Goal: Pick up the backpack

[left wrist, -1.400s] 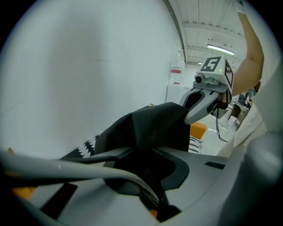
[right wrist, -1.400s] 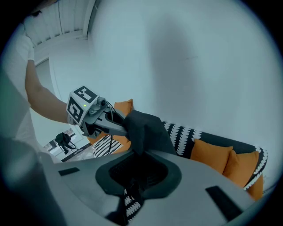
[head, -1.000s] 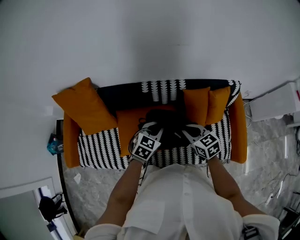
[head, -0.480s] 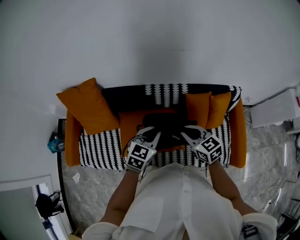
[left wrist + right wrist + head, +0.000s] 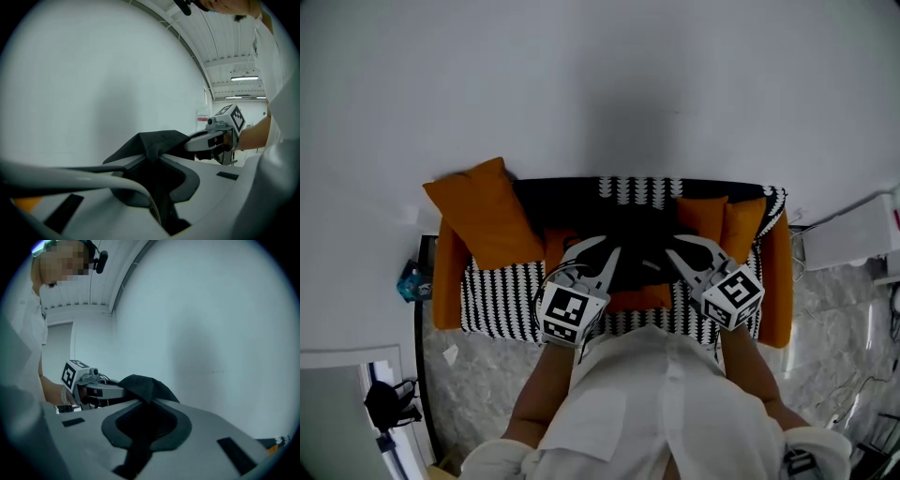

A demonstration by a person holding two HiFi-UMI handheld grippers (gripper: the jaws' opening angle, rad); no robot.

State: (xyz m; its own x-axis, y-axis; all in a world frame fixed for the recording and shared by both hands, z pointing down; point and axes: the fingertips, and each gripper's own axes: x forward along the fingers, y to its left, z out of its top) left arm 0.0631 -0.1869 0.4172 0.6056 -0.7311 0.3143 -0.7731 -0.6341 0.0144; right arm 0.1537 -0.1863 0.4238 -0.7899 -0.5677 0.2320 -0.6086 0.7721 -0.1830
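The black backpack [image 5: 639, 251] hangs between my two grippers, lifted over the sofa seat. My left gripper [image 5: 609, 247] is shut on a fold of its black fabric [image 5: 157, 140] at the pack's left side. My right gripper [image 5: 674, 247] is shut on the fabric [image 5: 143, 386] at the right side. In the left gripper view the jaws [image 5: 152, 157] pinch the cloth, and the right gripper [image 5: 220, 138] shows beyond it. In the right gripper view the jaws [image 5: 145, 401] pinch it too, with the left gripper [image 5: 89, 380] behind. Both point almost level at a white wall.
The sofa [image 5: 492, 291] has a black-and-white patterned seat and orange arms. A large orange cushion [image 5: 483, 214] leans at its left and two smaller ones [image 5: 720, 220] at its right. A white unit [image 5: 848, 234] stands to the right, on a marbled floor [image 5: 478, 347].
Both grippers have risen with the backpack, which has come up off the sofa seat. The marker cubes appear larger and nearer in the head view.
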